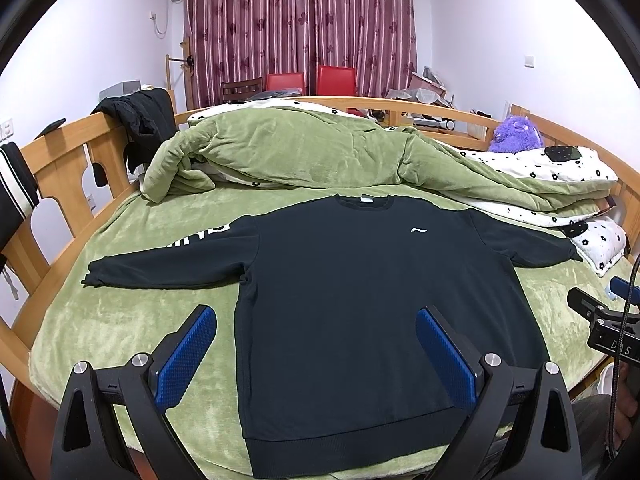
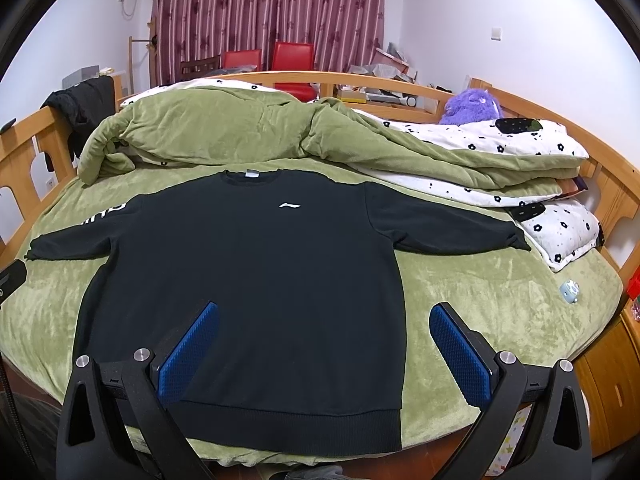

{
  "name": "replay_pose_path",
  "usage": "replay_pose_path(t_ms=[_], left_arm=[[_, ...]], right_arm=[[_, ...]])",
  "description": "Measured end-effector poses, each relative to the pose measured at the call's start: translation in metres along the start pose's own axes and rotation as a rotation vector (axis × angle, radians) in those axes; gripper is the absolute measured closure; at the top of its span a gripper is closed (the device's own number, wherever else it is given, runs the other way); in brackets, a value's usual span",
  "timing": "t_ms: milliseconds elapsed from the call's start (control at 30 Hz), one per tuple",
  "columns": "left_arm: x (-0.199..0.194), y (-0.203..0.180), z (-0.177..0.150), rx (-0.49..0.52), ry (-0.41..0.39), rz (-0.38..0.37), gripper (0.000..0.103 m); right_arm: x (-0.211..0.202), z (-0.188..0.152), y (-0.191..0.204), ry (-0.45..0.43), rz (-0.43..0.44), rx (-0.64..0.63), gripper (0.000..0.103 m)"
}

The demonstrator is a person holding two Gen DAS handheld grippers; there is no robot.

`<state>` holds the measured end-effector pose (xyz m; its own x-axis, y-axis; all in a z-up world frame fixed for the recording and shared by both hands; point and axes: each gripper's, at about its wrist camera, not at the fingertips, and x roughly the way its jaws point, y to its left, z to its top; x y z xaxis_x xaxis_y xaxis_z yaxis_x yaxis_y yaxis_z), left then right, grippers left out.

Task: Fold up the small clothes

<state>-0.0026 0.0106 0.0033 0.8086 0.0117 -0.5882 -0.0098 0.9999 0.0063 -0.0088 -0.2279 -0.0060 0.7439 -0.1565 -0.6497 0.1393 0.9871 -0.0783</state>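
Observation:
A black long-sleeved sweatshirt point(image 1: 344, 300) point(image 2: 248, 280) lies flat, front up, on the green bed sheet point(image 1: 120, 320), both sleeves spread sideways and the hem toward me. It has a small white chest logo point(image 1: 418, 231) and white letters on its left sleeve. My left gripper point(image 1: 316, 316) hovers open over the lower left part of the sweatshirt, holding nothing. Open as well, my right gripper point(image 2: 324, 312) hangs above the lower right part near the hem, its right finger over bare sheet. The right gripper's body shows at the right edge of the left wrist view.
A bunched green duvet point(image 1: 300, 148) with a white flowered underside lies behind the sweatshirt. A flowered pillow point(image 2: 560, 232) and a purple plush toy point(image 2: 472, 106) sit at the right. A small pale blue object point(image 2: 569, 292) rests on the sheet. Wooden bed rails point(image 1: 60, 168) surround the bed; dark clothes hang on them.

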Motion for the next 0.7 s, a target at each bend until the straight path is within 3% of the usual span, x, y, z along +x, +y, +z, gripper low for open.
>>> replay_pose_path(t_ms=[700], left_arm=[[-0.0006, 0.0003, -0.0007, 0.000, -0.001, 0.001, 0.002]], right_arm=[[-0.0008, -0.0005, 0.0007, -0.001, 0.000, -0.001, 0.000]])
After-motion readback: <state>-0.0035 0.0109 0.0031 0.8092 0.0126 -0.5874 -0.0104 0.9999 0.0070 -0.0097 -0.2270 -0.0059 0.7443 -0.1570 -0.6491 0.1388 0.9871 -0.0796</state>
